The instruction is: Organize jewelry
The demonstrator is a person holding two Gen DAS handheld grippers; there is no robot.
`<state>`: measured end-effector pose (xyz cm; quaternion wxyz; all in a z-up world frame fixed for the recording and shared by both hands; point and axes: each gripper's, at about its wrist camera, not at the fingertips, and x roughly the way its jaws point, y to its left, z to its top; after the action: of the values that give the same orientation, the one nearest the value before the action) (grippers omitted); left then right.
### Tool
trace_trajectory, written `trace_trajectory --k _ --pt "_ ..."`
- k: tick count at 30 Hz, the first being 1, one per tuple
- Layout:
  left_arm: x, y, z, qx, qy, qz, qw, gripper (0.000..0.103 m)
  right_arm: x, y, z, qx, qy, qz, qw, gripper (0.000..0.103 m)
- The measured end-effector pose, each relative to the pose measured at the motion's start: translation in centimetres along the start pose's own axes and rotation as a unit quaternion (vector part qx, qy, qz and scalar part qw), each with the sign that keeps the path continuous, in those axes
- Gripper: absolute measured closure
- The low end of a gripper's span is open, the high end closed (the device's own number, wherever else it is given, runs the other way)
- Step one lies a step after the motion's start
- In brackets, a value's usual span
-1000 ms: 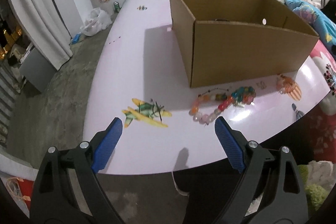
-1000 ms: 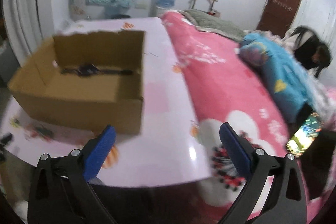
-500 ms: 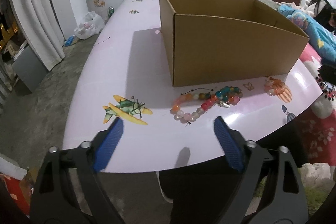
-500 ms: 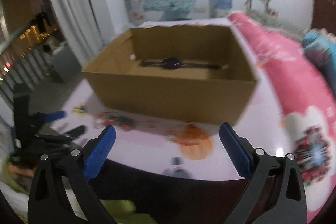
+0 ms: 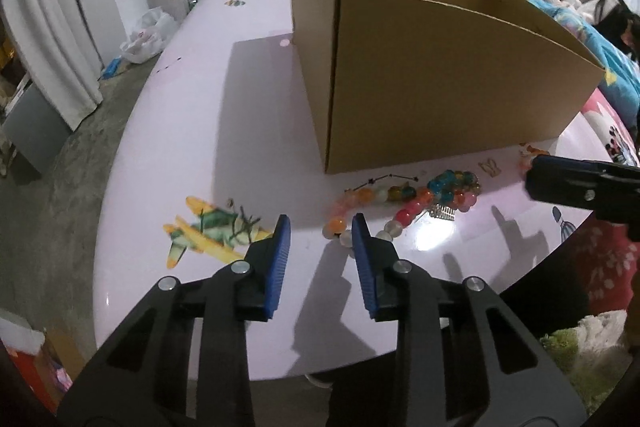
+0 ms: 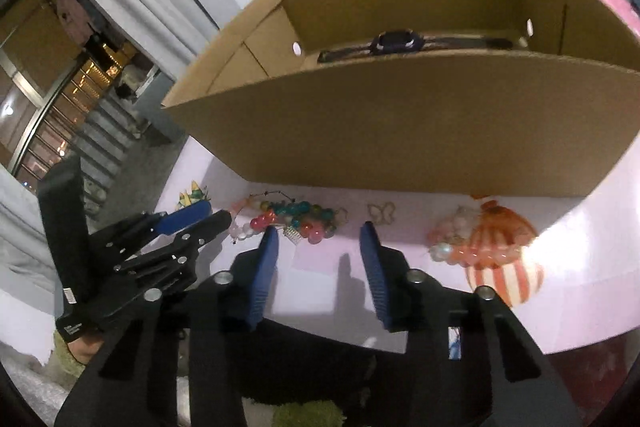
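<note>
A large-bead bracelet (image 5: 376,211) and a cluster of small coloured beads (image 5: 454,187) lie on the pink table (image 5: 192,131) in front of the open cardboard box (image 5: 440,75). My left gripper (image 5: 320,237) is open with a narrowed gap, empty, just left of the bracelet's near end. My right gripper (image 6: 318,239) is open and empty, low over the table near the bead cluster (image 6: 304,217) and a gold butterfly clip (image 6: 381,213). An orange bead piece (image 6: 472,241) lies to its right. A black watch (image 6: 396,43) lies inside the box (image 6: 400,127).
The table has printed pictures: a plane (image 5: 208,231) and a striped balloon (image 6: 504,275). The right gripper's arm shows at the right of the left wrist view (image 5: 580,183); the left gripper shows in the right wrist view (image 6: 160,239). Pink bedding (image 5: 612,131) lies beyond the table.
Both grippers have narrowed their jaws and moved down close to the table. The right gripper swung left from the bed toward the jewelry in front of the box.
</note>
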<state>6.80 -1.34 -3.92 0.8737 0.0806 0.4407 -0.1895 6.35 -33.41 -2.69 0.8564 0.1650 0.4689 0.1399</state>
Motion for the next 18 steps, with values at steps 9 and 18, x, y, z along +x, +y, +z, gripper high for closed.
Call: trace_trajectory --k 9,18 --pt "0.5 0.1 0.7 0.01 0.021 -0.012 0.9997 0.073 2.1 0.8 0.8 -0.02 0.018 0.0 1.0 0.073" --pt "1.1 -0.3 0.4 0.022 0.029 -0.015 0.9992 0.073 2.8 1.7 1.0 -0.009 0.043 0.061 0.997 0.073"
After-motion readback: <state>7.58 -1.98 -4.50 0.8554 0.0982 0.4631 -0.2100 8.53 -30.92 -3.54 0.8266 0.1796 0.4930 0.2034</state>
